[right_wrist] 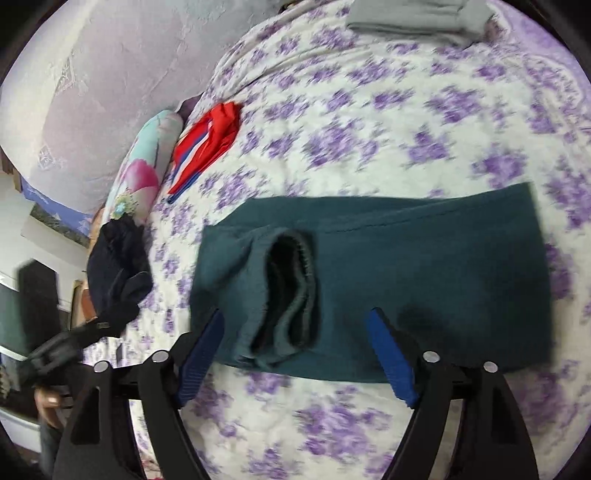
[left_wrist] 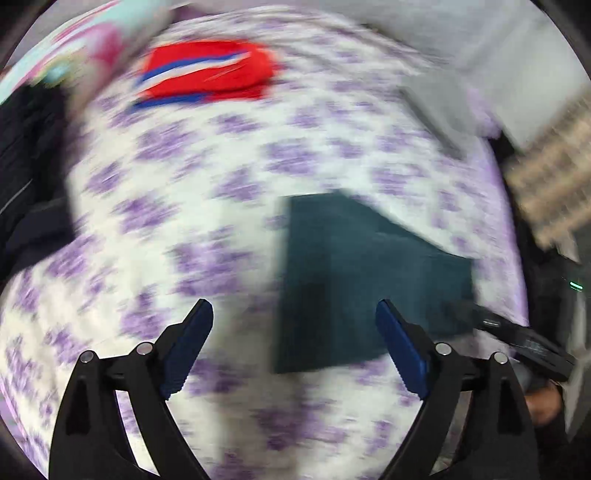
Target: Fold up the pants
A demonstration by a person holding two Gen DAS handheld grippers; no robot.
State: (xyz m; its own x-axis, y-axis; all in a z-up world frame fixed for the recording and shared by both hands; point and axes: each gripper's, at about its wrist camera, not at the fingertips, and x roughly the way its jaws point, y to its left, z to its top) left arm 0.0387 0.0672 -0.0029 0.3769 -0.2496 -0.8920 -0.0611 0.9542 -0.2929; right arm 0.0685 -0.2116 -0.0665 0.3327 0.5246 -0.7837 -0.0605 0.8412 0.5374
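Note:
The dark teal pants (right_wrist: 424,280) lie folded flat on the purple-flowered bedspread (right_wrist: 388,122); their elastic waistband (right_wrist: 291,288) curls open on top at the left. My right gripper (right_wrist: 295,317) is open and empty, hovering over the near edge of the pants at the waistband. In the blurred left wrist view the pants (left_wrist: 354,280) lie right of centre. My left gripper (left_wrist: 293,306) is open and empty above the bedspread (left_wrist: 207,177), its right finger over the pants' near edge. The other gripper (left_wrist: 517,336) shows at the right.
Folded red pants with blue and white stripes (left_wrist: 207,74) lie far up the bed, also in the right wrist view (right_wrist: 207,144). A dark navy garment (right_wrist: 118,273) and a floral pillow (right_wrist: 147,162) lie at the left bed edge. A grey folded garment (right_wrist: 413,18) lies at the far end.

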